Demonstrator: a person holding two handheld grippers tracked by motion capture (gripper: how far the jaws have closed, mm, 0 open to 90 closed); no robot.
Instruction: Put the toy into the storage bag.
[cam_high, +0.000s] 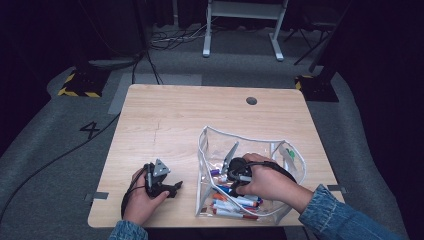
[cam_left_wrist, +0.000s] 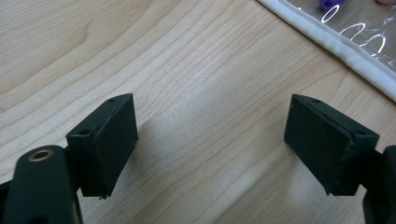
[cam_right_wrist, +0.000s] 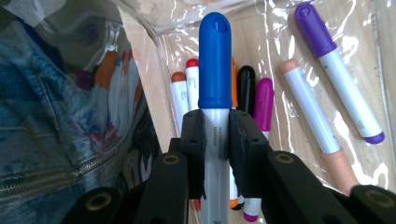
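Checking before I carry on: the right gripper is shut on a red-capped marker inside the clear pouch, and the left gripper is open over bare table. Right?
Not quite: the marker in the right gripper has a blue cap, not red, as the right gripper view shows. The rest holds: it is inside the clear pouch, and the left gripper is open over bare table.

The white barrel of the blue-capped marker (cam_right_wrist: 215, 140) runs down between the black jaws and off the bottom edge of the right gripper view — its small print is too fine to read. Behind it, the orange-capped marker (cam_right_wrist: 234, 84) and the black-capped marker (cam_right_wrist: 246, 88) are largely covered. In the high view, the person's right hand (cam_high: 267, 181) hides most of the right gripper (cam_high: 239, 172) inside the clear plastic zip pouch (cam_high: 240, 134).
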